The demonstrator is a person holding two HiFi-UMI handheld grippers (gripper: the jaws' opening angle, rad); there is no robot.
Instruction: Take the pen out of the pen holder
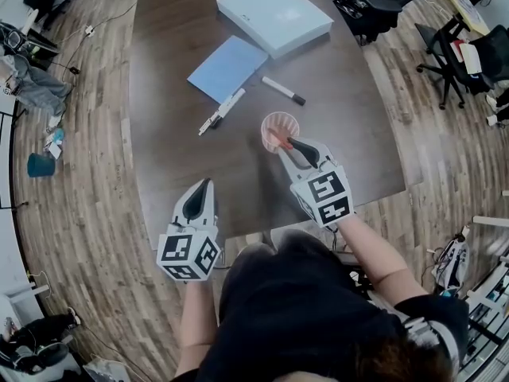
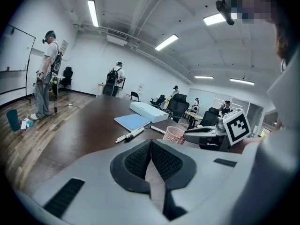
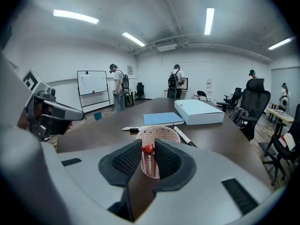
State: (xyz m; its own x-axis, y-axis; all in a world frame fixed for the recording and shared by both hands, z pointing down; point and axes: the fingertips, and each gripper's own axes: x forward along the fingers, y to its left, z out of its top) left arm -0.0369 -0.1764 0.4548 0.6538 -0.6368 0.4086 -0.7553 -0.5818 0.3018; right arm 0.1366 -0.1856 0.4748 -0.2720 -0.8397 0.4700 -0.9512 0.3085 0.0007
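Gripping one pen (image 1: 277, 138): right tongs (image 3: 148, 147); left tongs (image 2: 151, 144) clenched, empty; one holder (image 3: 158, 134); two markers (image 1: 223, 110) (image 1: 283, 91)

In the lower half of the head view the person wears a black short-sleeved top (image 1: 294, 317), its sleeve (image 1: 433, 318) at the lower right edged with thin white stripes. The left gripper (image 1: 204, 184) and right gripper (image 1: 287, 144) share one build: smooth light-grey shells tapering to a point, with dark inner faces. Each carries a white cube (image 1: 188, 253) printed with black square markers, and in the left gripper view the pads (image 2: 138, 160) are black rubber with a fine ribbed grid.
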